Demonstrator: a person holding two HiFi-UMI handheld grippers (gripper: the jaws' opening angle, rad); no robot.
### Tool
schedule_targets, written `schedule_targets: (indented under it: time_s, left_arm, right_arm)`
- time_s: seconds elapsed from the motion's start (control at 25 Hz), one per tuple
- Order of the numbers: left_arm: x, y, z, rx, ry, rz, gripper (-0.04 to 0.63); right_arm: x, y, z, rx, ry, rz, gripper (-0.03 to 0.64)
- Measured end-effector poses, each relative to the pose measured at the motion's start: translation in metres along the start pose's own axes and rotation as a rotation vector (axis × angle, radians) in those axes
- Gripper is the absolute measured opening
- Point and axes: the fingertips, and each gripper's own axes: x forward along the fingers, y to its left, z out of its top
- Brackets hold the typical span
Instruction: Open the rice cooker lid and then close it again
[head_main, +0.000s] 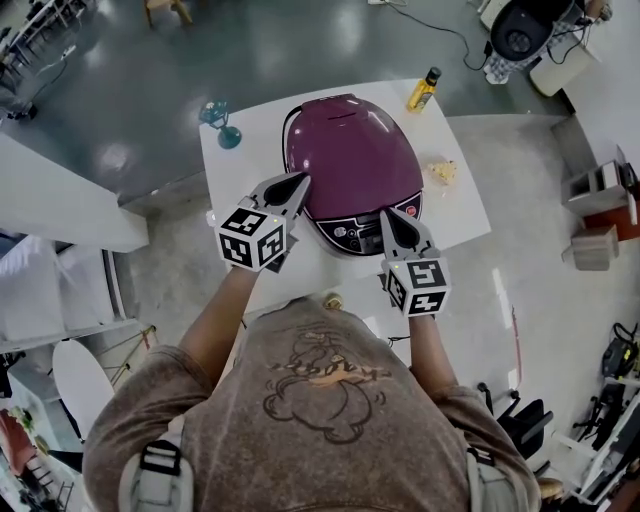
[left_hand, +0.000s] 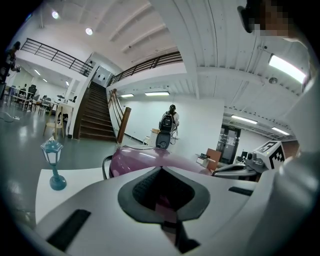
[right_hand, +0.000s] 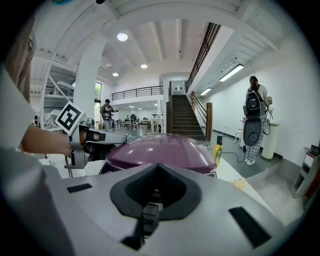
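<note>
The purple rice cooker (head_main: 350, 150) stands on the white table (head_main: 240, 160) with its lid down and its control panel (head_main: 365, 228) facing me. My left gripper (head_main: 300, 180) hovers at the cooker's front left, jaws shut and holding nothing. My right gripper (head_main: 388, 215) is over the panel at the front right, also shut and empty. In the left gripper view the closed tips (left_hand: 161, 167) point at the lid (left_hand: 135, 159). In the right gripper view the closed tips (right_hand: 158, 165) point at the lid (right_hand: 160, 150), with the left gripper (right_hand: 107, 137) beside it.
A teal lantern ornament (head_main: 222, 122) stands at the table's far left corner. A yellow bottle (head_main: 424, 90) is at the far right corner, and a small crumpled scrap (head_main: 443, 171) lies right of the cooker. A person with a backpack (right_hand: 254, 117) stands far off.
</note>
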Motion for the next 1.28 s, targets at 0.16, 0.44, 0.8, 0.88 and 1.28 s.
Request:
schedule_targets:
  time_s: [0.16, 0.44, 0.8, 0.88, 1.28]
  left_arm:
    - [-0.003, -0.001, 0.017, 0.002, -0.053, -0.008, 0.021]
    - [-0.006, -0.001, 0.043, 0.026, -0.1, -0.019, 0.021]
    - [-0.005, 0.004, 0.071, 0.06, -0.148, -0.002, 0.021]
    - [-0.005, 0.006, 0.08, 0.071, -0.16, 0.0, 0.021]
    - [-0.001, 0.016, 0.11, 0.093, -0.205, -0.004, 0.021]
  right_arm:
    - [-0.002, -0.001, 0.002, 0.02, -0.021, -0.009, 0.005]
    - [-0.003, -0.001, 0.002, 0.004, -0.028, -0.014, 0.005]
    - [-0.002, 0.0, 0.003, 0.015, -0.025, -0.002, 0.005]
    - [-0.002, 0.0, 0.003, 0.017, -0.024, 0.001, 0.005]
    - [-0.002, -0.001, 0.002, 0.026, -0.021, 0.009, 0.005]
